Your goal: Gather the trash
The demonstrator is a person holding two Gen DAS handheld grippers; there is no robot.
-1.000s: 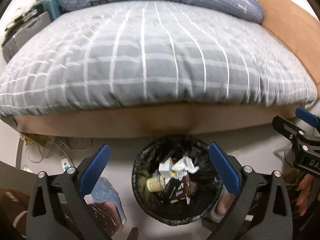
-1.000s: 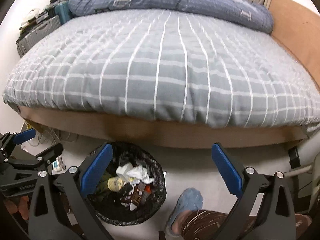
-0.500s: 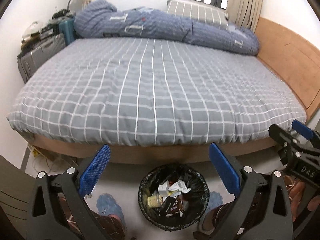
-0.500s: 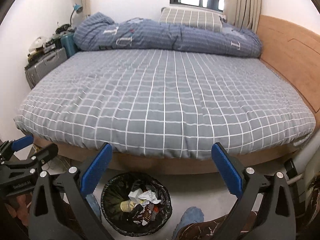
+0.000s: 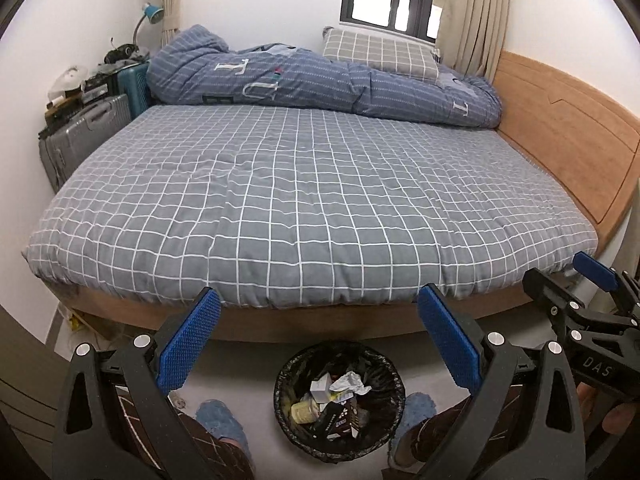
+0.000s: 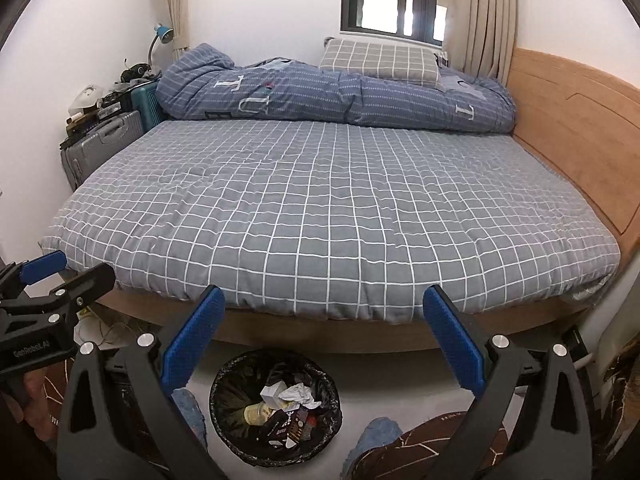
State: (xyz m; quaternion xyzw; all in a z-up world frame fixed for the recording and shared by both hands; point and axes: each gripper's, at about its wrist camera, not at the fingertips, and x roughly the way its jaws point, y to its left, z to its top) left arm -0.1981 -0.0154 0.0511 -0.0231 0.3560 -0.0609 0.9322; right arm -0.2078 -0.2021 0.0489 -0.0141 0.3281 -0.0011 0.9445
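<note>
A round trash bin with a black liner [image 5: 374, 362] stands on the floor at the foot of the bed, between a person's feet. In it lie crumpled paper [image 5: 352, 382], a small white box [image 5: 320, 386], a pale cup [image 5: 302, 412] and dark wrappers. My left gripper [image 5: 318, 300] hangs well above the bin, open and empty. My right gripper [image 6: 324, 296] is also open and empty, above and to the right of the bin [image 6: 240, 368]. Each gripper shows at the edge of the other's view: the right gripper [image 5: 564, 278], the left gripper [image 6: 74, 272].
A wide bed with a grey checked cover [image 5: 300, 184] fills the view ahead, with a rolled blue quilt [image 5: 320, 84] and a pillow at its far side. Suitcases [image 5: 84, 132] stand at the left wall, a wooden headboard [image 5: 560, 128] at the right. Blue slippers [image 5: 218, 420] flank the bin.
Both grippers have risen and tilted up away from the bin, which now looks smaller and lower. The whole bed, the window and the curtains have come into view.
</note>
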